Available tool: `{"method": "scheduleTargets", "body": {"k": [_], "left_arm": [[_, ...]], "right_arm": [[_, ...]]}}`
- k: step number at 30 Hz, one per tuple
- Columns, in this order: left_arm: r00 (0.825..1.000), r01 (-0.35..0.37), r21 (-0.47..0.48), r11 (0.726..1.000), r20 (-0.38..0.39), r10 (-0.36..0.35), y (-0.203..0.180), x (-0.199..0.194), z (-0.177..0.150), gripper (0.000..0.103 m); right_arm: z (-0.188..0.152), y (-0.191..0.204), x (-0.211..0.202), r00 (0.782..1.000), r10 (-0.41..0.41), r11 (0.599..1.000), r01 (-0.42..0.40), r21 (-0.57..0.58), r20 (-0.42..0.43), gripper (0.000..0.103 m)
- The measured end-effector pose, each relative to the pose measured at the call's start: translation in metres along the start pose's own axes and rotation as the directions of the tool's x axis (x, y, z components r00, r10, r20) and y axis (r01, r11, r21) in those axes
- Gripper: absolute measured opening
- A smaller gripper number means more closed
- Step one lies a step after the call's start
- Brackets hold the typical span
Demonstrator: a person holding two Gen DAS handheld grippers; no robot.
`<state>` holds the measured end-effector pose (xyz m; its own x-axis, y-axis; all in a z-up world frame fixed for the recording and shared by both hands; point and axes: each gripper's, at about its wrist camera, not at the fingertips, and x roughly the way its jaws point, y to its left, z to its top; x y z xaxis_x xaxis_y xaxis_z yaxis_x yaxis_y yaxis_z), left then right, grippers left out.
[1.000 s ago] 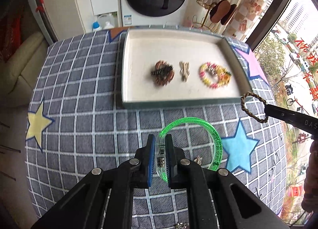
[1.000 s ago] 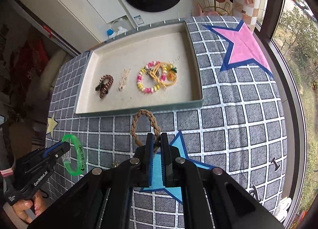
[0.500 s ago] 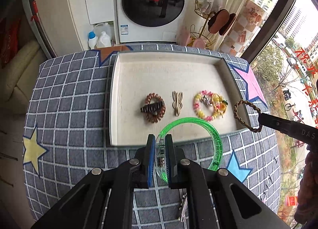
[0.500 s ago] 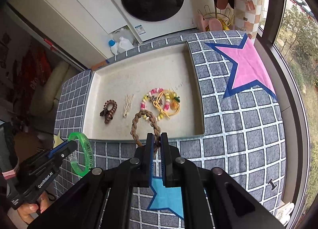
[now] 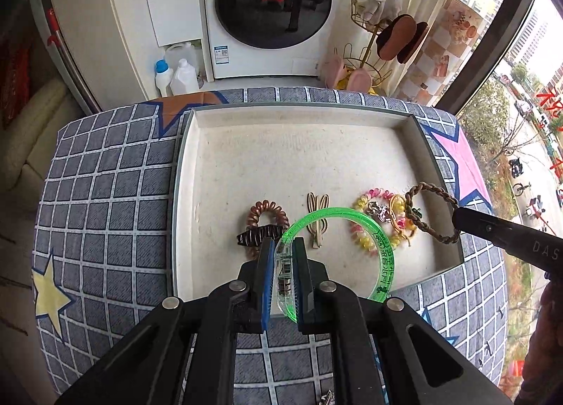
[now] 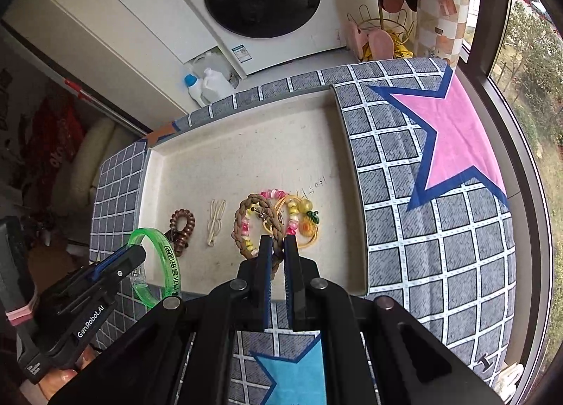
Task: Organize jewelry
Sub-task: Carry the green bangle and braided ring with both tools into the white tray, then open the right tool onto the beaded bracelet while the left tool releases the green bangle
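Gripping the green bangle (image 5: 355, 246) edge-on, your left gripper (image 5: 284, 278) hangs it over the tray (image 5: 183, 194), while your right gripper (image 6: 278, 264) pinches the braided bracelet (image 6: 258, 225), its loop pointing away.

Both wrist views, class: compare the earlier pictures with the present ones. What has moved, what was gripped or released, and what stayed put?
Both grippers advanced from the checked cloth to above the tray. The left gripper carried the green bangle, the right gripper the brown braided bracelet. Nothing was gripped or released. The spiral hair tie, the wooden clip and the beaded bracelets stayed put in the tray.
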<state>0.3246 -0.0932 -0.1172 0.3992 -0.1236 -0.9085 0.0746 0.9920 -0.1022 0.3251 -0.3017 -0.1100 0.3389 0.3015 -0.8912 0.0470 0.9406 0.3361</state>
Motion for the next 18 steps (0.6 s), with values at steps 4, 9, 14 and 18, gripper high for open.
{"method": "scheduleTargets", "body": {"k": [4,9,14,18], "left_arm": [[1.0,-0.01,0.003,1.0,-0.014,0.01,-0.002,0.012,0.002,0.022],[1.0,-0.021,0.007,1.0,-0.022,0.021,-0.004,0.024,0.006,0.022],[0.999,-0.038,0.019,0.999,-0.027,0.039,-0.008,0.034,0.009,0.022],[0.998,-0.058,0.03,0.998,-0.033,0.059,-0.01,0.043,0.009,0.022]], "right_arm": [[0.004,-0.004,0.011,1.0,-0.007,1.0,0.007,0.004,-0.011,0.007],[0.005,-0.006,0.023,1.0,-0.016,1.0,0.016,0.003,-0.024,0.007],[0.006,-0.01,0.033,0.999,-0.024,1.0,0.025,0.008,-0.037,0.007],[0.006,-0.011,0.042,0.998,-0.032,0.999,0.033,0.003,-0.048,0.007]]}}
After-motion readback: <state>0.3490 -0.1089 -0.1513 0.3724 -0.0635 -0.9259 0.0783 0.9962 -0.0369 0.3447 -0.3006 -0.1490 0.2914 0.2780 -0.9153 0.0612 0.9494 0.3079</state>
